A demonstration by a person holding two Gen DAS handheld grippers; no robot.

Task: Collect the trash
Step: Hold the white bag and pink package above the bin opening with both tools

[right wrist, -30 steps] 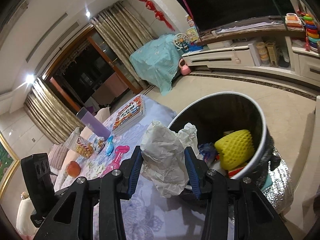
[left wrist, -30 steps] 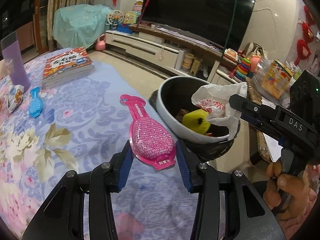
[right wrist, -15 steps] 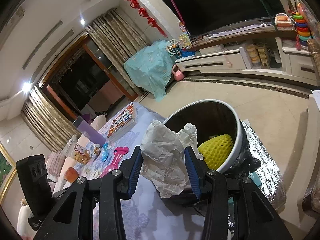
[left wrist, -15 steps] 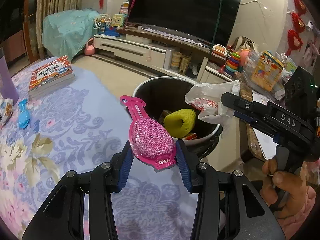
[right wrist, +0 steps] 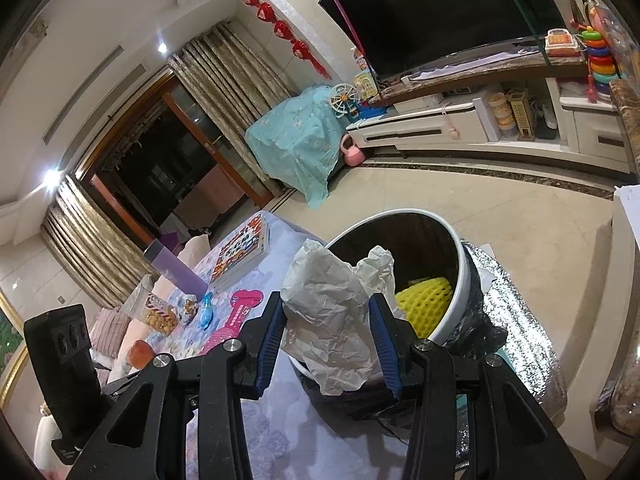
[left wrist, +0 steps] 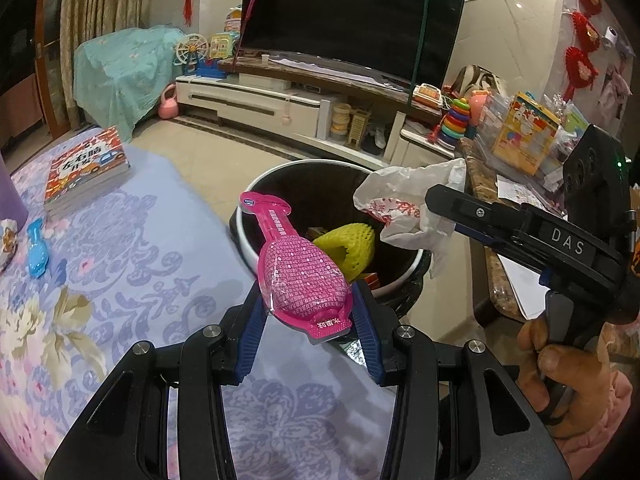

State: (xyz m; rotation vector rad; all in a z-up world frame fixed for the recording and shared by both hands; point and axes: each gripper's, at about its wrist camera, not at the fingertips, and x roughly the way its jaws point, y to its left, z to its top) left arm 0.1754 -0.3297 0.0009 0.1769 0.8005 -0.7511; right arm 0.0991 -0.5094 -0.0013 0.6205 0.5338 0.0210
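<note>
My left gripper [left wrist: 310,322] is shut on a pink bottle-shaped wrapper [left wrist: 296,272], which points out over the near rim of the round white trash bin [left wrist: 280,168]. My right gripper [right wrist: 328,336] is shut on a crumpled white paper bag [right wrist: 332,312]; in the left wrist view that bag [left wrist: 404,208] hangs above the bin's right side. A yellow foam net [left wrist: 350,242] lies inside the bin [right wrist: 456,280]. The pink wrapper [right wrist: 240,308] also shows at the left in the right wrist view.
A flowered blue cloth [left wrist: 120,264] covers the table, with a book [left wrist: 86,170], a blue wrapper [left wrist: 37,252] and a purple cup [right wrist: 172,268] on it. Snack packets [right wrist: 160,314] lie further back. A cluttered side counter [left wrist: 520,160] stands right of the bin.
Both grippers have moved toward the bin with their loads. The pink wrapper's tip now overlaps the bin's rim, and the bin sits lower and nearer under the paper bag.
</note>
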